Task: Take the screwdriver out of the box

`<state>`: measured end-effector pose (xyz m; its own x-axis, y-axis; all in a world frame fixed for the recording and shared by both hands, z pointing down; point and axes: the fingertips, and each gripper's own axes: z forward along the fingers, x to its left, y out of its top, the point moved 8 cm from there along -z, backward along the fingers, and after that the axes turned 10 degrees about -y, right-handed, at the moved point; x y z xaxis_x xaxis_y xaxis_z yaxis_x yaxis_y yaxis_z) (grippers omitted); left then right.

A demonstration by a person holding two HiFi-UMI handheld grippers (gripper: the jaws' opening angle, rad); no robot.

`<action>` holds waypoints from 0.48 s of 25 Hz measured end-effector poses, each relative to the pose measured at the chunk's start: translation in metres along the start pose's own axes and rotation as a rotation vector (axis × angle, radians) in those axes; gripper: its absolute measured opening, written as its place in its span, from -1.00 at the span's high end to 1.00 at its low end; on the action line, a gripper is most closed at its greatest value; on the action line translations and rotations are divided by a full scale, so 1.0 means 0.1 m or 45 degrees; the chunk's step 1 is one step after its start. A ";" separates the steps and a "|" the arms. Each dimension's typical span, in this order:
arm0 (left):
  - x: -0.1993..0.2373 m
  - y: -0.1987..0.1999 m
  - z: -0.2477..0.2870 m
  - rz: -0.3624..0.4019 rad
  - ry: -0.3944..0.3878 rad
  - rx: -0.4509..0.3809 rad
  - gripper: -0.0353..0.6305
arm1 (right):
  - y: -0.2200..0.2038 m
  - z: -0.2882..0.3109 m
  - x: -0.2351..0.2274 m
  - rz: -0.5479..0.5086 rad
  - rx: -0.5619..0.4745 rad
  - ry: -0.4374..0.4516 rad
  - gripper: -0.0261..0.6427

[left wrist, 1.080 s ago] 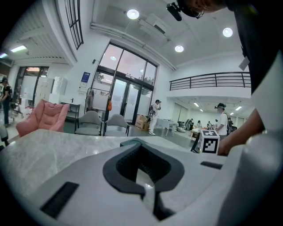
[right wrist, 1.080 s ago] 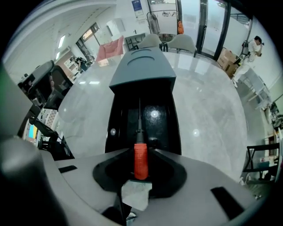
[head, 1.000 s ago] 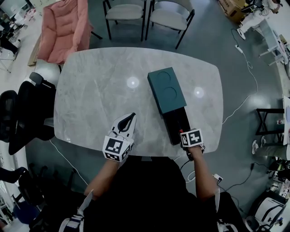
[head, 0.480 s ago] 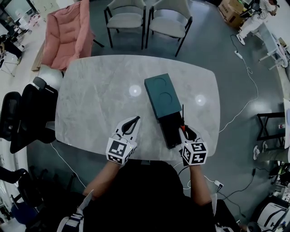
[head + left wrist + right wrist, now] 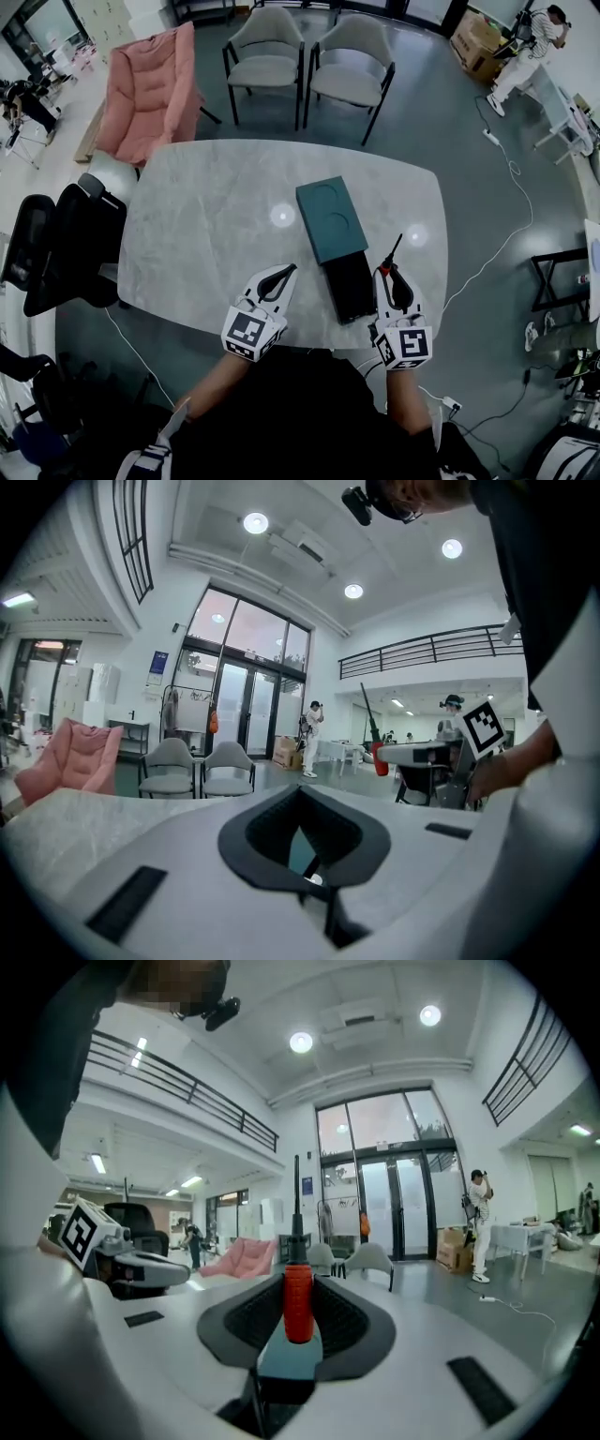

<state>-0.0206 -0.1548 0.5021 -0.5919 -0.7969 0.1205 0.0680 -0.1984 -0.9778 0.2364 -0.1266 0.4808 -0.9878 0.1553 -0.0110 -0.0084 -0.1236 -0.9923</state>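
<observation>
A box lies on the marble table (image 5: 206,225), its teal sleeve (image 5: 330,217) pushed back and its black drawer (image 5: 349,286) pulled out toward me. My right gripper (image 5: 388,274) hovers just right of the drawer, shut on the screwdriver (image 5: 394,249). In the right gripper view the red handle (image 5: 298,1305) sits clamped between the jaws and the black shaft points up and away, clear of the box. My left gripper (image 5: 287,270) hangs left of the drawer with its tips together and nothing in it. The left gripper view shows that gripper (image 5: 301,787) aimed level across the room.
Two grey chairs (image 5: 309,56) stand behind the table, and a pink armchair (image 5: 145,89) at the back left. A black office chair (image 5: 66,244) is at the table's left end. A white cable (image 5: 511,187) runs over the floor at right. A person (image 5: 530,37) stands far right.
The right gripper has lifted out of the drawer with the screwdriver and swung from pointing down to nearly level. The left gripper has risen a little.
</observation>
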 end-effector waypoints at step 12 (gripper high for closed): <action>0.00 0.36 -0.03 0.059 0.083 -0.100 0.88 | 0.55 -0.09 -0.10 0.075 -0.250 -0.021 0.58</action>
<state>-0.0208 -0.1605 0.4669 -0.6410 -0.7647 0.0658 0.0351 -0.1149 -0.9928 0.2468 -0.1261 0.4248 -0.9881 0.1373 -0.0693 0.0783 0.0615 -0.9950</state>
